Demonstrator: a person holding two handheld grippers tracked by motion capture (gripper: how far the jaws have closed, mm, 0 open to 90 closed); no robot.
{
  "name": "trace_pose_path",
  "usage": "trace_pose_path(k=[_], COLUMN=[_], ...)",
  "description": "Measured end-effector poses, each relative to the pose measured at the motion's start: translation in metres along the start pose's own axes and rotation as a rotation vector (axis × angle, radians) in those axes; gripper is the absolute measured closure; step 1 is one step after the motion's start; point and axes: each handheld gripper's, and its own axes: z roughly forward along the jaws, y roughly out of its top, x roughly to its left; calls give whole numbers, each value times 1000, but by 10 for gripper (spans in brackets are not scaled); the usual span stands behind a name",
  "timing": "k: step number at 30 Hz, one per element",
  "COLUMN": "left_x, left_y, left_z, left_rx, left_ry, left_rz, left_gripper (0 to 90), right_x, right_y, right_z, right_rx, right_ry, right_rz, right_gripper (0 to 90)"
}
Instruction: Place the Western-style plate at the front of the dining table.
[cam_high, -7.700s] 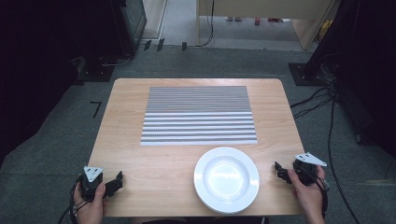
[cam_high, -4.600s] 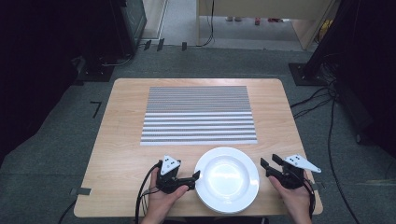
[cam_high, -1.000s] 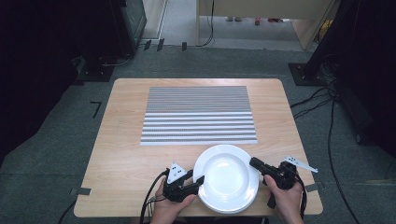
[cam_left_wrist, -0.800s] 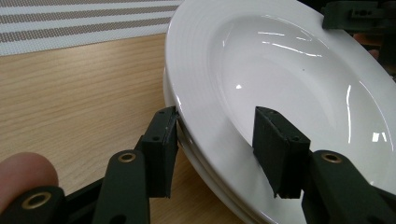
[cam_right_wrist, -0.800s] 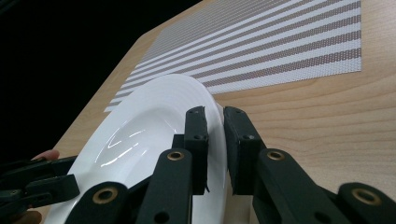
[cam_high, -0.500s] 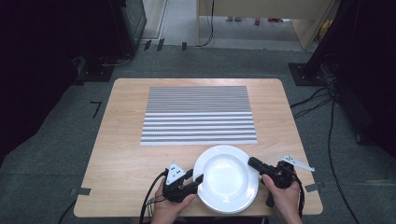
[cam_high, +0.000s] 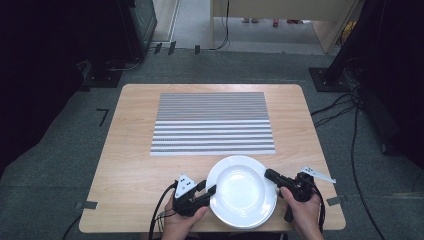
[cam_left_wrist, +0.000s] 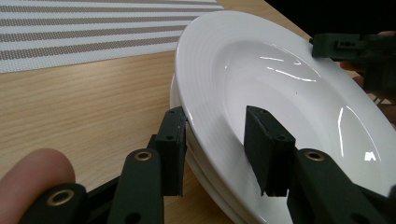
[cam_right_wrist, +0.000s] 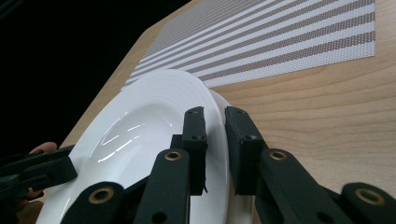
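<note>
Your right gripper (cam_right_wrist: 215, 116) is clamped on the right rim of the top plate (cam_high: 240, 187), one jaw over the rim and one under it, and that plate sits tilted on the stack of white plates (cam_left_wrist: 205, 179) at the near edge of the wooden table (cam_high: 125, 165), just in front of the striped placemat (cam_high: 212, 122). Your left gripper (cam_left_wrist: 212, 140) straddles the opposite rim and its jaws have just been closing: the outer jaw touches the underside, while the inner jaw stands just off the plate's inner slope, so it is not yet gripping.
</note>
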Motion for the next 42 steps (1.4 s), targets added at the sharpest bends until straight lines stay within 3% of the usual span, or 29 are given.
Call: trace_pose_path(k=[4, 6, 13, 18, 19, 20, 22, 26, 32, 35, 42], left_x=[2, 6, 8, 14, 15, 15, 18, 22, 22, 15, 6], left_y=[1, 3, 4, 7, 8, 10, 13, 9, 7, 1, -4], left_z=[-1, -2, -4, -7, -10, -14, -16, -9, -6, 0, -1], left_rx=[-7, -10, -25, -55, -86, -108, -107, -49, -5, 61, 76], left_ry=[-6, -31, -31, -47, -7, 34, 5, -41, -75, -106, -87], left_rz=[-5, -25, -32, -71, -61, -38, -41, -76, -89, -90, -72], left_gripper=[620, 633, 652, 681, 722, 854, 893, 726, 594, 550, 506], right_x=[0, 0, 1, 2, 2, 1, 0, -1, -1, -2, -3], right_y=[-1, -1, -1, -1, -1, -1, 0, 0, -1, -1, -1], right_z=[1, 1, 3, 2, 2, 2, 1, 1, 1, 1, -4], right_rx=[8, 10, 26, 49, 51, 49, 57, 48, 48, 51, 68], right_ry=[2, 3, 23, 38, 40, 41, 46, 50, 49, 53, 61], right_rz=[1, -1, 15, 26, 31, 35, 49, 62, 63, 68, 82], right_gripper=[795, 793, 748, 731, 731, 732, 737, 743, 743, 742, 742])
